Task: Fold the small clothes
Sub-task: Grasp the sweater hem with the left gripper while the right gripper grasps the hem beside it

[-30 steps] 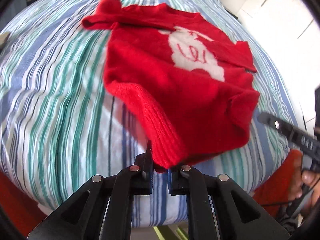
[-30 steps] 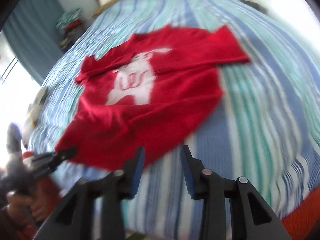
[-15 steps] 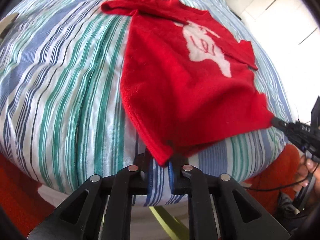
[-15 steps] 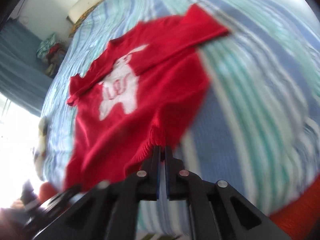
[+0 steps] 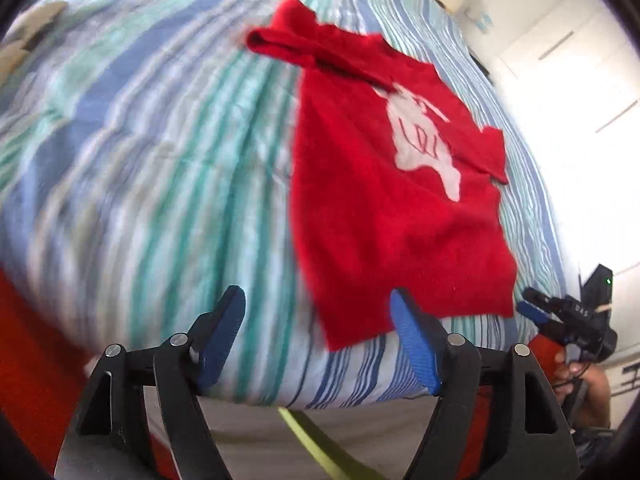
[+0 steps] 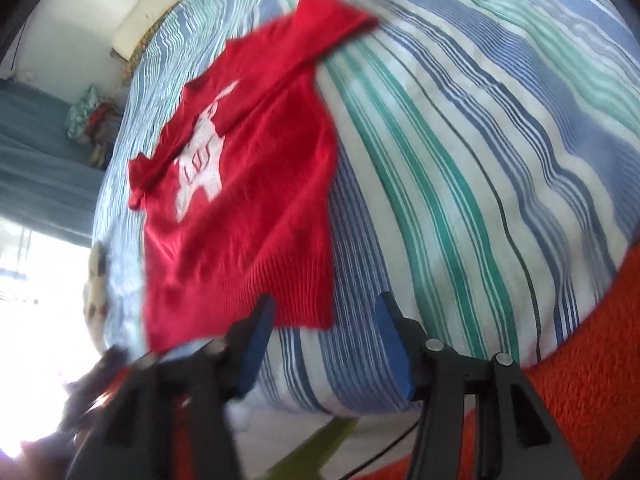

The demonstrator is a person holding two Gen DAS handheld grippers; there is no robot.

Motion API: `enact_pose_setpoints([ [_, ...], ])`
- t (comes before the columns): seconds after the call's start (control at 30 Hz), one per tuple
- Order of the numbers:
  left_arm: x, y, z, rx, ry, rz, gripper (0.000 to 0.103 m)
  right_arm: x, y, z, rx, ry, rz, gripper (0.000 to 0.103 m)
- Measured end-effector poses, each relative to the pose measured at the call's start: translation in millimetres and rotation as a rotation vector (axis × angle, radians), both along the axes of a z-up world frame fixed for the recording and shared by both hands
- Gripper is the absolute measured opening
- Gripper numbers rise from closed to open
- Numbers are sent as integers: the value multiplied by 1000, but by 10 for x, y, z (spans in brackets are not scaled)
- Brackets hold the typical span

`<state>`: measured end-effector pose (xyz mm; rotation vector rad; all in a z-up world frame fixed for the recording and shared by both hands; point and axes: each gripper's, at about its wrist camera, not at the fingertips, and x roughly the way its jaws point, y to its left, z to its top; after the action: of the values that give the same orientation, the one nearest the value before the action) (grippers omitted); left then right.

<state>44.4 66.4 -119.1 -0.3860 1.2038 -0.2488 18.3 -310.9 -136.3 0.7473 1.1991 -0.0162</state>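
A small red sweater (image 5: 384,208) with a white animal figure lies flat on the striped bed cover, its hem at the near edge; it also shows in the right wrist view (image 6: 248,200). My left gripper (image 5: 316,324) is open and empty just short of the hem's left corner. My right gripper (image 6: 324,328) is open and empty just short of the hem's right corner, and shows small at the right of the left wrist view (image 5: 536,312).
The bed (image 5: 140,160) has a blue, green and white striped cover; its front edge drops off just beyond the grippers. An orange-red surface (image 6: 592,360) lies below the edge. A pillow (image 6: 140,20) sits at the bed's far end.
Both grippers were shut on the sweater's hem corners half a second ago. Both have opened and let go, and the sweater now lies stretched flat.
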Motion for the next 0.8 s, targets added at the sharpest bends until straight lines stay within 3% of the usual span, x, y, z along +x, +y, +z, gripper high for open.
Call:
enact_pose_setpoints([
  [0.03,59,-83,-126,-1,38,-39,50,56,-15,-63,19,-7,-2,52],
  [0.07,110,-167,-261,5,77,-70,15,112,5,-145,47,2,19,52],
  [0.1,127,-223,-347,-5,101,-92,2,189,39,-268,82,26,48,52],
  [0.13,125,-250,-356,-3,101,-91,2,229,75,-369,116,37,72,42],
  [0.2,69,-238,-225,36,73,-91,2,245,151,-423,126,32,128,4],
  [0.27,-13,-108,-80,60,54,-63,2,151,120,-264,71,37,121,4],
  [0.37,-50,-9,-164,94,89,-50,2,-21,13,-30,-12,45,120,3],
  [0.47,-29,-99,-342,149,127,-71,2,-65,-20,-206,-52,140,132,3],
  [0.53,-17,-140,-283,187,113,-82,1,-10,-5,-343,-51,188,119,3],
  [0.67,-35,-161,-366,226,118,-64,2,13,37,-262,-111,201,122,3],
  [0.8,17,-427,-463,364,101,-90,4,88,139,-409,-169,229,123,3],
])
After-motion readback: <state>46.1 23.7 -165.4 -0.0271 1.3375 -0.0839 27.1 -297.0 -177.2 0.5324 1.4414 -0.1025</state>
